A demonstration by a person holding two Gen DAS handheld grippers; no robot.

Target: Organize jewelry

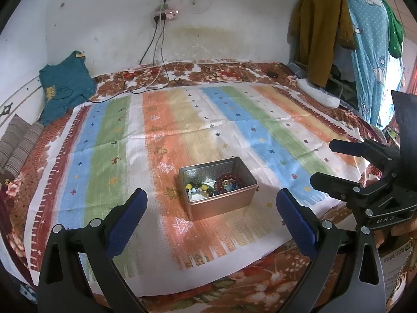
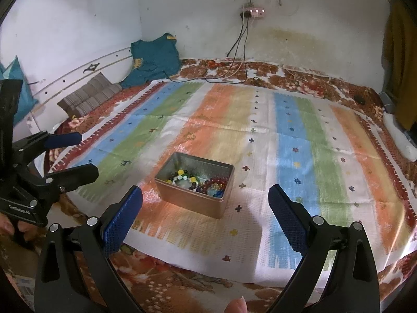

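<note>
A copper-coloured metal tin (image 1: 221, 203) (image 2: 187, 198) stands open on the striped cloth (image 1: 182, 135) (image 2: 260, 135). Inside lie several beaded bracelets (image 1: 217, 185) (image 2: 200, 181), some dark red, others mixed yellow, white and blue. My left gripper (image 1: 212, 211) hovers open just in front of the tin, nothing between its blue pads. It shows again at the left edge of the right wrist view, the left gripper (image 2: 78, 154) open there too. My right gripper (image 2: 206, 208) is open and empty, near the tin's front. In the left wrist view the right gripper (image 1: 325, 161) sits right of the tin.
The cloth covers a floral bedspread (image 1: 234, 287) on a bed against a white wall. A teal garment (image 1: 65, 86) and striped pillows (image 1: 18, 143) lie at the far left. Cables (image 1: 156, 52) hang from a wall socket. Clothes (image 1: 338, 26) hang at the right. A fingertip (image 2: 237, 305) shows below.
</note>
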